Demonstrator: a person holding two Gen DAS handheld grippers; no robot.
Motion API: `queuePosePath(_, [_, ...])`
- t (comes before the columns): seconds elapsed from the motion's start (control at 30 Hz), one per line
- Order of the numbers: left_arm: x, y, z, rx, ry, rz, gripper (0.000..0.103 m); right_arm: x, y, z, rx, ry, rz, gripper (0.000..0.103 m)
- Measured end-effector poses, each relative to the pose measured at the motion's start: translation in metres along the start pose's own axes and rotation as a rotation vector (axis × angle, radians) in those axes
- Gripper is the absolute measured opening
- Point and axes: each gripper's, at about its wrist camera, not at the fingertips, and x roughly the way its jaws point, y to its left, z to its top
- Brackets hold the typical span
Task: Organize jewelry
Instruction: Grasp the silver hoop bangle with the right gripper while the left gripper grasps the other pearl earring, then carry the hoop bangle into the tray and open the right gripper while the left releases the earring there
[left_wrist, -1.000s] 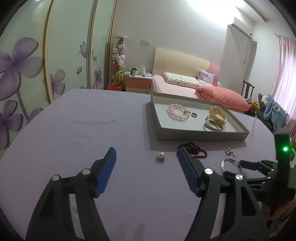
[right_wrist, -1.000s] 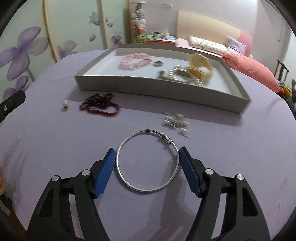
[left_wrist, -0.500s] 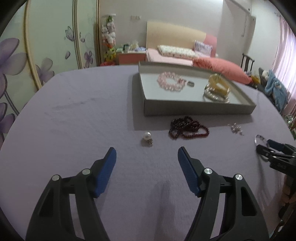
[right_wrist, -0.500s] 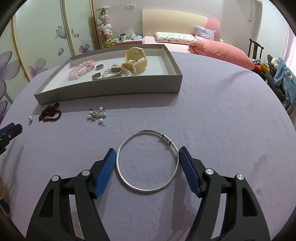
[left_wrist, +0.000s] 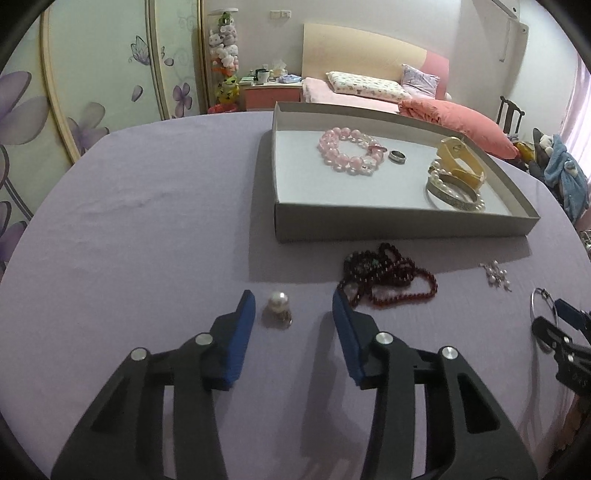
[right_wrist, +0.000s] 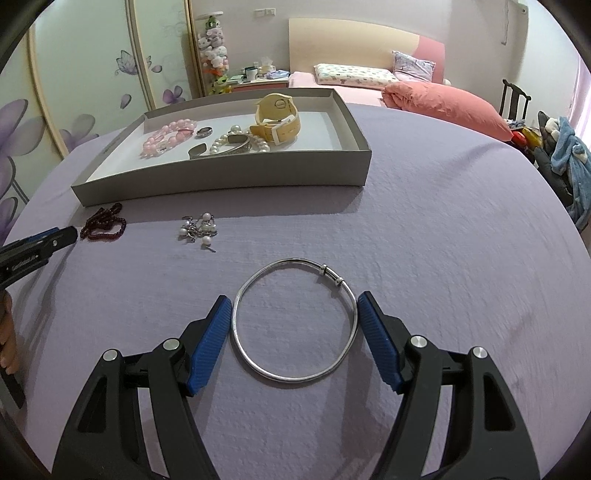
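Since the earlier frame the left gripper has come to the pearl ring and its jaws have been closing, not yet touching it. The right gripper brackets the silver bangle, grip uncertain. Several pieces lie in the tray; four wait before it.

No readable text anywhere (gripper marking too blurred)
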Motion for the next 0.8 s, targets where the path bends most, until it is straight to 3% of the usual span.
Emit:
queuePosePath(0.2, [0.004, -0.004, 0.005, 0.004, -0.004, 0.022, 0.030, 0.000, 0.000, 0.000, 0.000, 0.000, 0.000, 0.070])
queuePosePath(0.3, [0.004, -0.005, 0.006, 0.007, -0.003, 0.021, 0.014, 0.000, 0.000, 0.000, 0.001, 0.000, 0.000, 0.070])
queuePosePath(0.8, [-0.027, 0.019, -0.019, -0.066, -0.033, -0.069, 0.014, -0.006, 0.004, -0.004, 0.005, -0.005, 0.030, 0.070])
